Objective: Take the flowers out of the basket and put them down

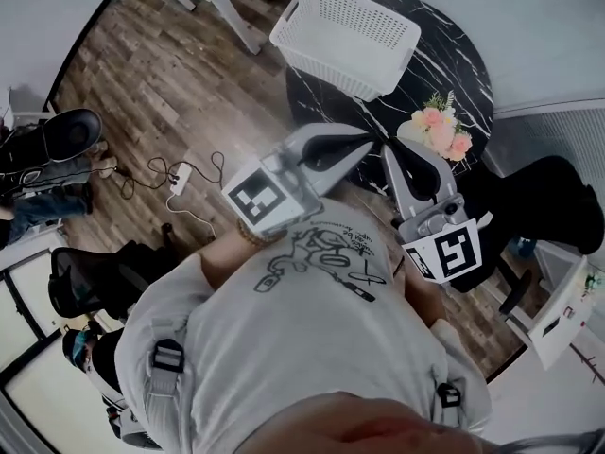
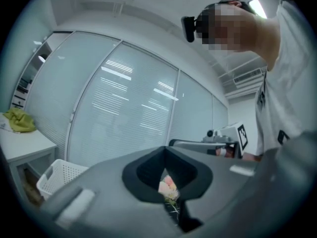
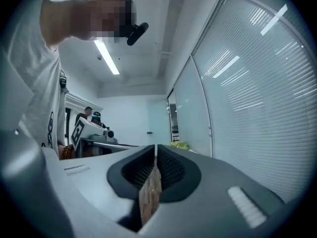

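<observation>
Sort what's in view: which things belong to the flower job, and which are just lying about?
Job: white basket; black marble table; flowers, lying on the table beside the basket; left gripper and right gripper, both shut, empty.
Lying about: power strip; black chair; green cloth.

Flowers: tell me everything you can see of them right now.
The flowers are a small bunch of pink and peach blooms with green leaves, a few pale sprigs and a whitish part at the left side. Real or artificial cannot be told. The bunch lies out of the white perforated basket and apart from it, near the right edge of the round black table with white veining. Only the table touches it.
</observation>
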`<action>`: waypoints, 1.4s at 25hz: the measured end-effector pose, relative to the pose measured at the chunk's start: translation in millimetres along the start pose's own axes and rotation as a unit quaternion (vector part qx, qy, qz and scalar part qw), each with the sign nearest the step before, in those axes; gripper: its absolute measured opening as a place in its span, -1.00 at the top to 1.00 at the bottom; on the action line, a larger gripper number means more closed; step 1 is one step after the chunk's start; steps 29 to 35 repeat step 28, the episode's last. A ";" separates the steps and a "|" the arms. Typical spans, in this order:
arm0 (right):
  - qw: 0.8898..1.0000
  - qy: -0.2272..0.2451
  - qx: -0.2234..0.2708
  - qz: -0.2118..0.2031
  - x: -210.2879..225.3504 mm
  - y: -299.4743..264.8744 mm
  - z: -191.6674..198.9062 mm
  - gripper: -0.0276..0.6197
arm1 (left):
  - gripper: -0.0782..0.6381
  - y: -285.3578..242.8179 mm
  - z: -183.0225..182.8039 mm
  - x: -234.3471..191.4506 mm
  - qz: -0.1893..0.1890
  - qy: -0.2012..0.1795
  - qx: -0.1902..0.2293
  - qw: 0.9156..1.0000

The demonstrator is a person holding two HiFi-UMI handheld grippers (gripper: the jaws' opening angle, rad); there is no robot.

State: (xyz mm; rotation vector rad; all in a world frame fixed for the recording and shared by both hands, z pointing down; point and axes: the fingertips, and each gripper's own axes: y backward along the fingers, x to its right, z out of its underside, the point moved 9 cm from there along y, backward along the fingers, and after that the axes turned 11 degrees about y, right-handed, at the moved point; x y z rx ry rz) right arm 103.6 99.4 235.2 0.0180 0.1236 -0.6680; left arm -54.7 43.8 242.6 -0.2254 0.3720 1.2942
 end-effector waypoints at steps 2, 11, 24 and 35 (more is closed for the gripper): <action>1.000 0.001 0.004 -0.011 -4.5 -5.4 -2.5 0.87 | 0.78 6.7 -1.2 2.6 -0.011 -0.003 0.007 1.000; 1.000 -0.001 0.008 -0.022 -21.5 -15.4 -6.6 0.89 | 0.78 27.2 -5.6 5.2 -0.037 -0.013 0.019 0.999; 1.000 -0.007 0.009 -0.020 -16.2 -16.9 -8.1 0.89 | 0.78 24.0 -8.9 0.2 -0.039 -0.005 0.022 0.999; 1.000 -0.009 0.008 -0.018 -13.3 -16.2 -7.7 0.89 | 0.78 20.9 -8.5 -1.4 -0.037 -0.005 0.016 0.999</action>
